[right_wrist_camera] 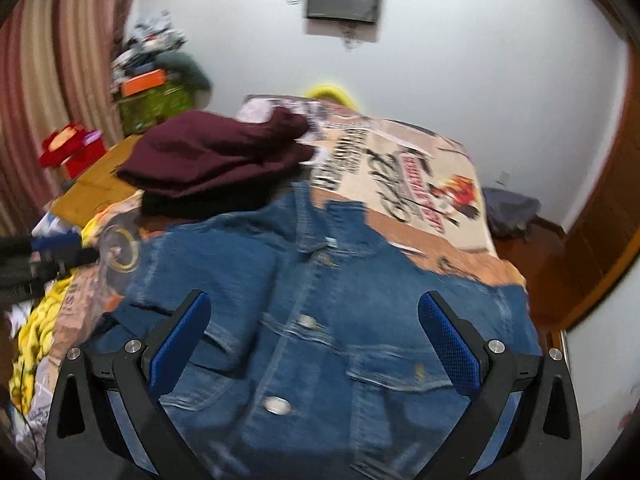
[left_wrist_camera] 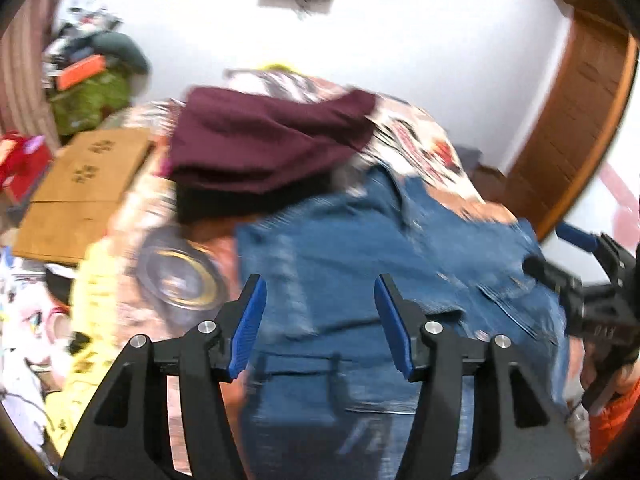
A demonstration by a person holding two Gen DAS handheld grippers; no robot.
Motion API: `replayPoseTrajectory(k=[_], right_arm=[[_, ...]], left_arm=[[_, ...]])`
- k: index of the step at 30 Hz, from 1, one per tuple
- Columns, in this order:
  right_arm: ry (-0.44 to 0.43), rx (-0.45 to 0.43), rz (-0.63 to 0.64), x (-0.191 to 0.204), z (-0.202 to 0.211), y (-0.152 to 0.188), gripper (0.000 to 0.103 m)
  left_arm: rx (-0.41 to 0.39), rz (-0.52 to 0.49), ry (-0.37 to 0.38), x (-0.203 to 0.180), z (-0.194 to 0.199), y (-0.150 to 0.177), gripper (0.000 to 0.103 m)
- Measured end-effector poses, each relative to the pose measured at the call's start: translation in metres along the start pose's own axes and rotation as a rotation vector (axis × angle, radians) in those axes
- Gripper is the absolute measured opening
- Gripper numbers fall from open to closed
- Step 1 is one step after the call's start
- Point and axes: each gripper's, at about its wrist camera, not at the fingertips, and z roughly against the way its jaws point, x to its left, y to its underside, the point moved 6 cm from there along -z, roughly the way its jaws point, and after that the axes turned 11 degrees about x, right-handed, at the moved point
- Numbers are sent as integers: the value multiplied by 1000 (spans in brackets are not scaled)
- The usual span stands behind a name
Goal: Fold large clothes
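1. Both tongs, left gripper (left_wrist_camera: 320, 320) and right gripper (right_wrist_camera: 314, 340), hang spread and empty over the denim jacket (right_wrist_camera: 320, 320).
2. Jacket's on the bed (right_wrist_camera: 420, 184), part-folded; maroon pile (right_wrist_camera: 216, 160) looks done.

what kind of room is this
Most likely a bedroom in a home: a denim jacket lies on a bed with a printed cover, a curtain hangs along one side, and a screen is mounted on the white wall.
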Motion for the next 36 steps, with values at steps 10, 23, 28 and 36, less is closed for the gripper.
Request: replayPoseTrajectory(k=[10,23,28,36], right_arm=[[-126,135,248,100,-51,-7,103],[-62,338,486,161,-134,10,99],[4,353,608,166,-138,18,84],[-19,305,578,166,-134,16,35]], left_arm=[[-37,133,-114,79,9,20,62],[76,241,-79,111,-27,70,62],[117,226,-99,109,-44,82,62],[143,246,-64,98,-56,90,62]])
